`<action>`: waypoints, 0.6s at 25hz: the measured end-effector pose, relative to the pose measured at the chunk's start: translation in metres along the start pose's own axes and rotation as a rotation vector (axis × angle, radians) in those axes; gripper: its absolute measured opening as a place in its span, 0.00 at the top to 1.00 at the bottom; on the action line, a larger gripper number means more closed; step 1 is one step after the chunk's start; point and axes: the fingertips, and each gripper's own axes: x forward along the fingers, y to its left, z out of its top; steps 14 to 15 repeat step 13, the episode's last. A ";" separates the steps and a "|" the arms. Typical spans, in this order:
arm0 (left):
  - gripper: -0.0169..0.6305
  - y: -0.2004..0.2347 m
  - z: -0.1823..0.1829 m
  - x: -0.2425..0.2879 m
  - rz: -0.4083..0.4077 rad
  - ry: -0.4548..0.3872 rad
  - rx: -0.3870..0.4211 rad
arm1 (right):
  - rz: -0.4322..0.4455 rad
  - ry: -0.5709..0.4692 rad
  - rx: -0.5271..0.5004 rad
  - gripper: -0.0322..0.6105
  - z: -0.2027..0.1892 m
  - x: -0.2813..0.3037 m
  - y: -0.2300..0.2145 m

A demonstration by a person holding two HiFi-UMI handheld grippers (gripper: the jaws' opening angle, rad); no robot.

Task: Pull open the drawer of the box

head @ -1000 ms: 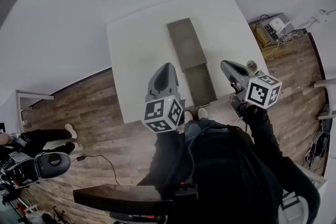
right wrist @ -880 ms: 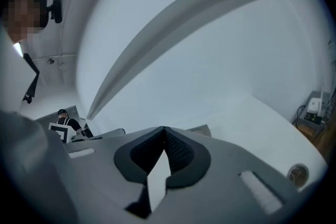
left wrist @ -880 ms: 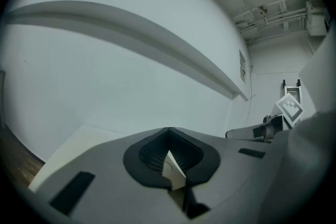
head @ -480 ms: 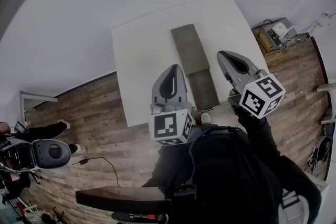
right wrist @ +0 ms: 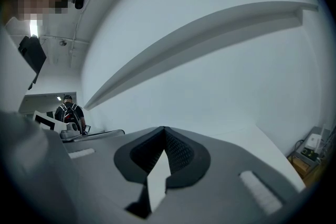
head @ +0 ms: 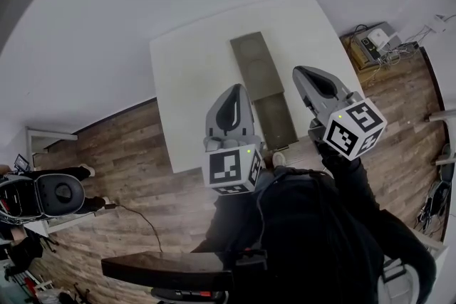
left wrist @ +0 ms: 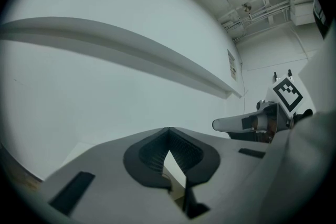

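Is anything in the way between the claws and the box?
Nothing that I can see. The left claw and the right claw are shut and empty, and only white table shows around the box.

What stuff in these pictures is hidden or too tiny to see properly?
- Inside the darker drawer of the long grey box: too small and dark in the head view.
- The box itself: missing from both gripper views. They face the white wall, and the shut left gripper and right gripper fill the bottom.
- The white table: its near edge is partly behind both grippers in the head view.
- The gadgets by the wall: too small.
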 end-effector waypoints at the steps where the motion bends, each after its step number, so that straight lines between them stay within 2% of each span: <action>1: 0.97 0.000 0.000 0.000 -0.002 0.001 0.000 | -0.002 -0.001 0.000 0.95 0.001 0.000 0.000; 15: 0.97 -0.003 0.000 0.007 -0.017 0.001 0.002 | -0.002 -0.005 0.005 0.95 0.002 0.002 -0.003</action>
